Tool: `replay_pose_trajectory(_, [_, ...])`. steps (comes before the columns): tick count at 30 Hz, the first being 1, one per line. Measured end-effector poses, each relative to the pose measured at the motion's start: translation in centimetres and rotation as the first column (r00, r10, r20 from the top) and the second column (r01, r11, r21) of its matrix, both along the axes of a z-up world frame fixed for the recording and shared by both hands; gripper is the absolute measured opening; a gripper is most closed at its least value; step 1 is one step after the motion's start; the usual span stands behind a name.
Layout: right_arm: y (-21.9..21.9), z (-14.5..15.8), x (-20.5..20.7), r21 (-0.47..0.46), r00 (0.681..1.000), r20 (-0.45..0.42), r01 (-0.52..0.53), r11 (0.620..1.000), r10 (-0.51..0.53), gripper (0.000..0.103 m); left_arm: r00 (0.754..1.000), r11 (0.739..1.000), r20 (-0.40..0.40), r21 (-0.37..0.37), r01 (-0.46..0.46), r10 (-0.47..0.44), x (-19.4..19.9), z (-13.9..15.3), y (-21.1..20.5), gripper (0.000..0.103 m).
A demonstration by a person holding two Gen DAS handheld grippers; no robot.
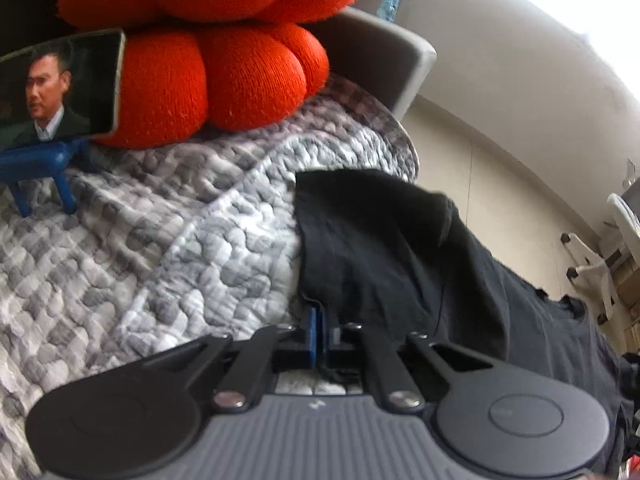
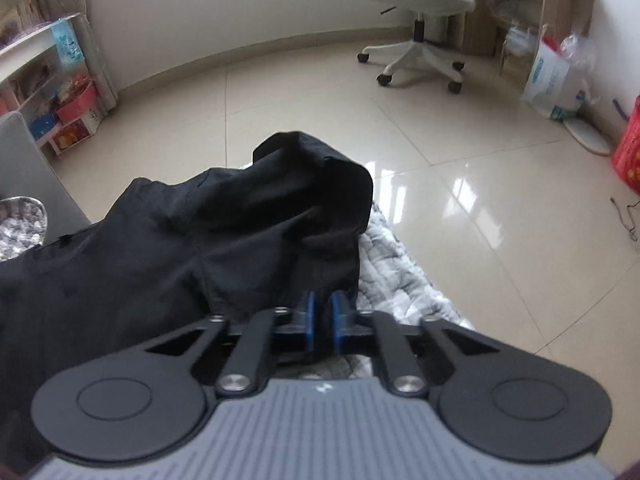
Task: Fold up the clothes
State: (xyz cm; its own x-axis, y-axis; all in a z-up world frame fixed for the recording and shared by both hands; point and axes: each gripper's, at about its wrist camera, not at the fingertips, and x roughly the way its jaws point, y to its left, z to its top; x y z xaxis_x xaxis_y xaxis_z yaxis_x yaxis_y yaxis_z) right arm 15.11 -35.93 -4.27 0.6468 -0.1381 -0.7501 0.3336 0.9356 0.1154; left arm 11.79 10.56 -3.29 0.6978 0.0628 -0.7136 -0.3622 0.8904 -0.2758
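Observation:
A black garment (image 1: pixel 400 248) lies on a grey-and-white quilted bedspread (image 1: pixel 160 240). My left gripper (image 1: pixel 319 314) is shut on its left edge, the blue pads pressed together with a fold of black cloth running into them. In the right wrist view the same garment (image 2: pixel 200 240) bulges up in a hump ahead of my right gripper (image 2: pixel 323 308). Its blue pads stand close together and pinch the cloth's right edge, at the edge of the bedspread (image 2: pixel 400 280). The pads' tips are hidden under the cloth in both views.
An orange knot cushion (image 1: pixel 224 60) and a phone (image 1: pixel 60 88) on a blue stand (image 1: pixel 40 168) sit at the bed's far end. Beyond the bed edge lie glossy floor tiles (image 2: pixel 480 200), a white office chair (image 2: pixel 420 12), a shelf (image 2: pixel 52 92) and a red basket (image 2: pixel 628 148).

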Motion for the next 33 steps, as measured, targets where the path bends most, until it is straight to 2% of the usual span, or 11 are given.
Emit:
replay_pose_trajectory(4, [-0.8, 1.3, -0.5, -0.002, 0.997, 0.061, 0.053, 0.999, -0.053, 0.004, 0.998, 0.999, 0.053, 0.017, -0.033, 0.032, -0.6, 1.4, 0.9, 0.002])
replay_pose_trajectory(6, [-1.0, 1.2, -0.5, -0.002, 0.997, 0.058, 0.049, 0.999, -0.048, 0.004, 0.997, 0.998, 0.069, 0.034, -0.045, 0.042, -1.0, 1.8, 1.5, 0.002])
replay_pose_trajectory(9, [-1.6, 0.1, -0.1, 0.006, 0.997, 0.020, 0.072, 0.997, -0.072, 0.004, 0.997, 0.998, 0.056, 0.038, -0.058, 0.056, -0.9, 1.4, 2.1, 0.002])
replay_pose_trajectory(11, [-2.0, 0.3, -0.2, 0.024, 0.995, 0.034, 0.088, 0.996, -0.089, 0.004, 0.997, 0.996, 0.048, 0.052, -0.070, 0.068, -0.8, 1.1, 2.3, 0.002])
replay_pose_trajectory(14, [-2.3, 0.8, -0.2, 0.021, 0.994, 0.065, 0.092, 0.996, -0.093, 0.004, 0.997, 0.992, 0.047, 0.108, -0.059, 0.054, -0.5, 0.9, 1.9, 0.002])
replay_pose_trajectory(18, [-2.4, -0.3, 0.5, 0.014, 0.997, 0.018, 0.074, 0.997, -0.074, 0.006, 1.000, 0.986, 0.020, 0.167, -0.007, 0.004, 0.0, 0.3, 1.0, 0.003])
replay_pose_trajectory(19, [-2.2, -0.5, 0.6, -0.009, 0.999, 0.008, 0.053, 0.999, -0.053, 0.007, 1.000, 0.986, 0.005, 0.165, 0.009, -0.010, 0.2, 0.0, 0.9, 0.003])
replay_pose_trajectory(20, [-1.9, -0.5, 0.7, -0.033, 1.000, 0.000, 0.030, 0.999, -0.030, 0.015, 1.000, 0.986, -0.007, 0.163, 0.020, -0.019, 0.3, -0.1, 0.9, 0.004])
replay_pose_trajectory(24, [-0.3, 1.3, -0.1, -0.119, 0.999, 0.011, -0.044, 0.992, 0.045, 0.016, 1.000, 0.992, -0.013, 0.127, 0.017, -0.015, -0.1, 0.7, 1.6, 0.013])
replay_pose_trajectory(29, [0.8, 4.0, -2.2, -0.070, 0.993, 0.061, -0.098, 0.993, 0.102, 0.031, 0.999, 0.998, 0.016, 0.051, 0.027, -0.028, -2.9, 3.2, 1.8, 0.029])
replay_pose_trajectory(33, [3.6, 5.1, -4.3, -0.051, 0.978, 0.070, -0.193, 0.980, 0.197, 0.032, 0.995, 0.995, -0.018, -0.038, 0.095, -0.096, -6.1, 3.8, -0.1, 0.032])
